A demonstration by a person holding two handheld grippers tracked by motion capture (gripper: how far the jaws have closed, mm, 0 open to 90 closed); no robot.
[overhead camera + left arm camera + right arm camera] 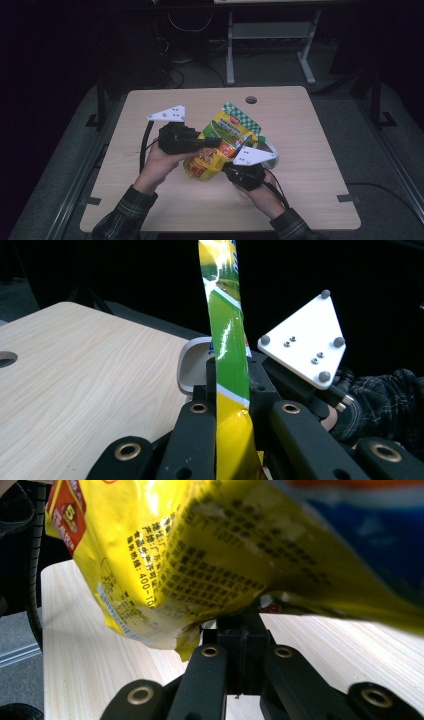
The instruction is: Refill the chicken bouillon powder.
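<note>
A yellow and green snack bag [227, 131] is held above the middle of the wooden table [300, 130] between both grippers. My left gripper [212, 143] comes in from the left and is shut on the bag's side edge. In the left gripper view the bag [230, 340] stands edge-on, pinched between the jaws of that gripper [231, 377]. My right gripper [234, 169] is below the bag, shut on its lower seam. In the right gripper view the printed yellow bag [200, 555] hangs over the closed jaws of the right gripper [240, 625].
A pale round container [269, 150] sits on the table just right of the bag, and its rim [192, 365] shows behind the bag. A cable hole [251, 99] lies near the far edge. Table legs and cables stand on the dark floor beyond.
</note>
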